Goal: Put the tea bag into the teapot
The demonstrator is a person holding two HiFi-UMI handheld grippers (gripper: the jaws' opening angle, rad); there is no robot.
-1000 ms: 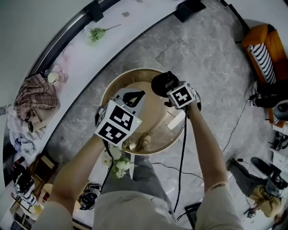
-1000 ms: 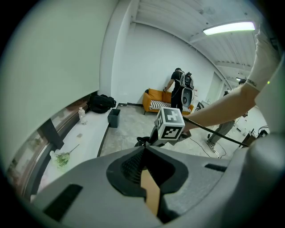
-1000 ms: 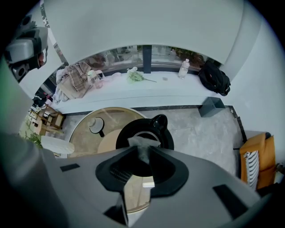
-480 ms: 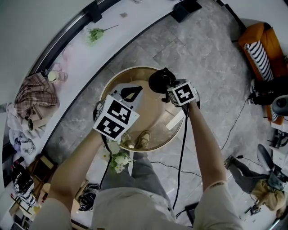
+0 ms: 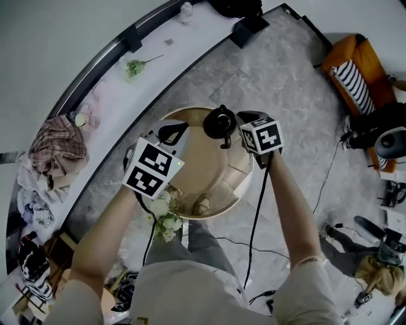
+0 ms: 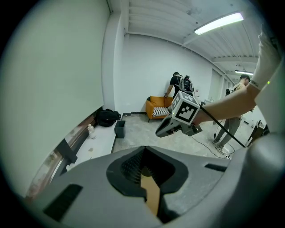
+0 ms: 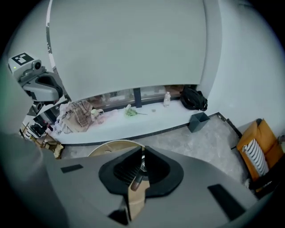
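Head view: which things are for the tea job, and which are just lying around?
For the job: dark round teapot; round wooden table; left gripper; right gripper. No tea bag that I can make out.
Just lying about: white flowers; checked cloth; green sprig; orange sofa.

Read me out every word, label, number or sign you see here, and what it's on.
No readable text anywhere.
On left tool, cube; on right tool, cube: black-and-white square patterns, no letters.
The bottle on the ledge: label too small to read.
The teapot: no print shows.
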